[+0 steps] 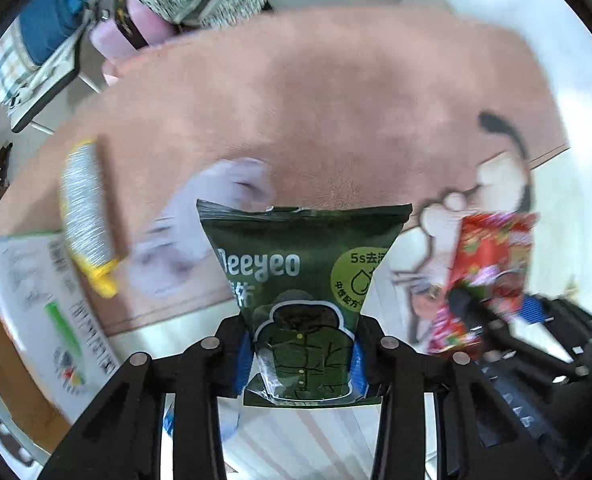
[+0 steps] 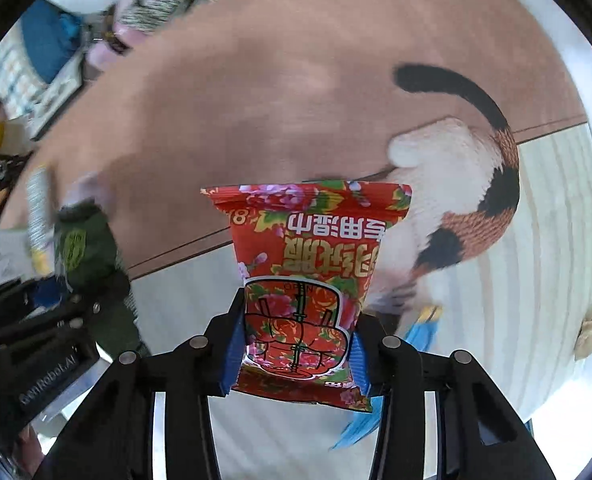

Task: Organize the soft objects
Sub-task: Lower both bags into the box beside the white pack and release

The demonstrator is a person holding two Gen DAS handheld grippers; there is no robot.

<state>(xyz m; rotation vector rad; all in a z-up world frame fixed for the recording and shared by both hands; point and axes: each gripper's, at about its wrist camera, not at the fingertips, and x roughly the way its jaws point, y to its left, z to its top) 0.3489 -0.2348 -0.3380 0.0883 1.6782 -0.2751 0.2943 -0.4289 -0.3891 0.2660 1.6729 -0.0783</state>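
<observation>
My left gripper (image 1: 300, 356) is shut on a dark green wet-wipe pack (image 1: 302, 280) printed with a jacket, held up above the rug. My right gripper (image 2: 298, 348) is shut on a red floral wet-wipe pack (image 2: 308, 264), also lifted. Each pack shows in the other view: the red one at the right of the left wrist view (image 1: 488, 276), the green one at the left of the right wrist view (image 2: 83, 244). A pale grey sock (image 1: 199, 224) lies on the rug beyond the green pack.
A pink rug (image 1: 316, 100) with a calico cat picture (image 2: 464, 200) covers the floor. A silver and yellow tube (image 1: 85, 216) and a white box (image 1: 43, 312) lie at left. Bags and folded cloth (image 1: 47, 40) sit at the far left. A blue item (image 2: 420, 332) lies under the right gripper.
</observation>
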